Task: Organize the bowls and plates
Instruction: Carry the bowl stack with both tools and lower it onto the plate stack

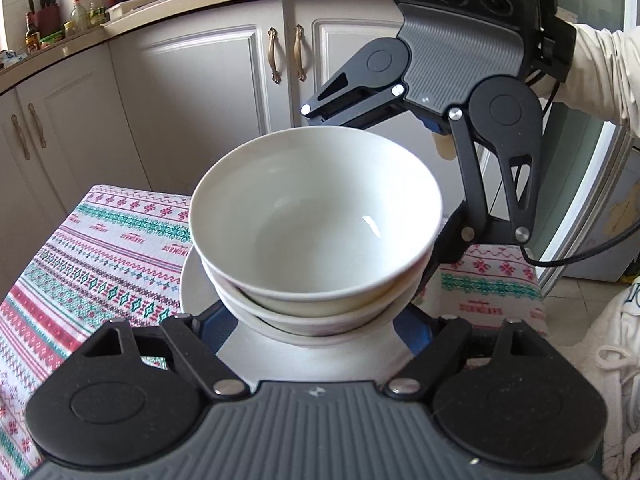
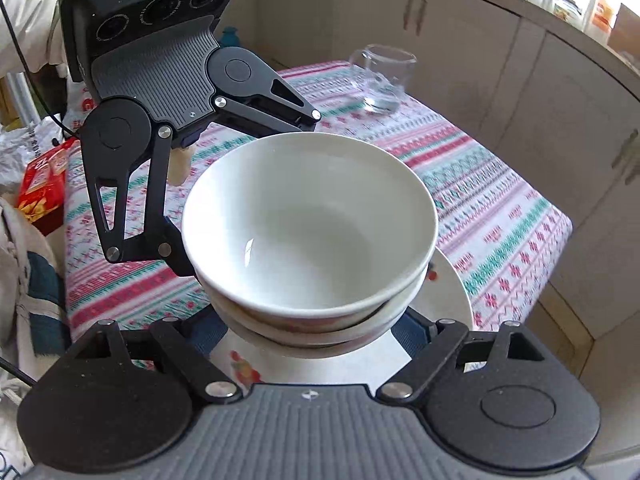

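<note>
A stack of white bowls (image 1: 316, 220) sits on a white plate (image 1: 192, 280) on the patterned tablecloth. It also shows in the right wrist view: bowls (image 2: 308, 220), plate (image 2: 452, 292). My left gripper (image 1: 316, 320) stands wide open, its jaws at either side of the stack's base, fingertips hidden under the bowls. My right gripper (image 2: 316, 320) faces it from the far side, also wide open around the stack. Each gripper shows in the other's view, the right one (image 1: 432, 152) and the left one (image 2: 192, 152). Neither visibly clamps the bowls.
A clear glass jug (image 2: 382, 80) stands at the table's far corner. A red box (image 2: 42, 184) lies beside the table. Kitchen cabinets (image 1: 224, 92) and a counter with bottles (image 1: 80, 16) stand behind. The tablecloth's edge (image 2: 560, 224) drops off nearby.
</note>
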